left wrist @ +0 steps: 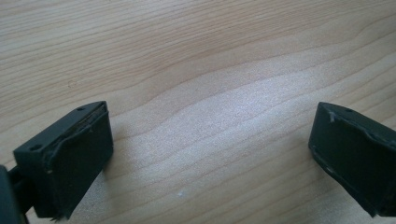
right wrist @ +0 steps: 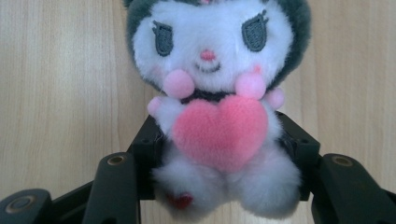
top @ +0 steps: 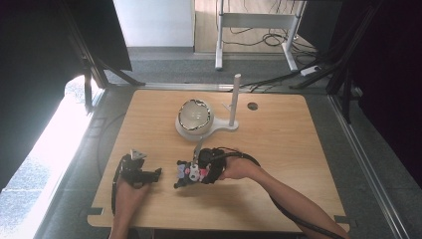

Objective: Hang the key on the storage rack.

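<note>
The person's right gripper (top: 185,175) sat near the middle of the wooden surface (top: 278,149), toward the near edge, and its fingers (right wrist: 148,154) were closed against the two sides of a small plush toy (right wrist: 212,107). From the right gripper view the toy faced the camera: a white face with dark stitched eyes, a pink nose, a dark grey hood, and a pink heart held against its belly. The top of the hood was cut off by the frame, and the pads themselves were mostly buried in the fur, so I could see only their dark outer blocks on either side of the body. In the high view the toy (top: 191,173) was a small pale and pink blur at the tip of the gripper, too small to read any detail, and I could not tell whether it rested on the wood or hung just above it.

The left gripper (top: 152,175) lay to the left of it, a little apart, pointing toward the toy. Its fingers (left wrist: 70,163) stood wide, with nothing but bare wood grain between them; the right-hand one ran off the frame's edge.

Farther back, a white stand with an upright post (top: 234,99) carried a shiny domed thing (top: 195,114) whose nature I could not make out.
</note>
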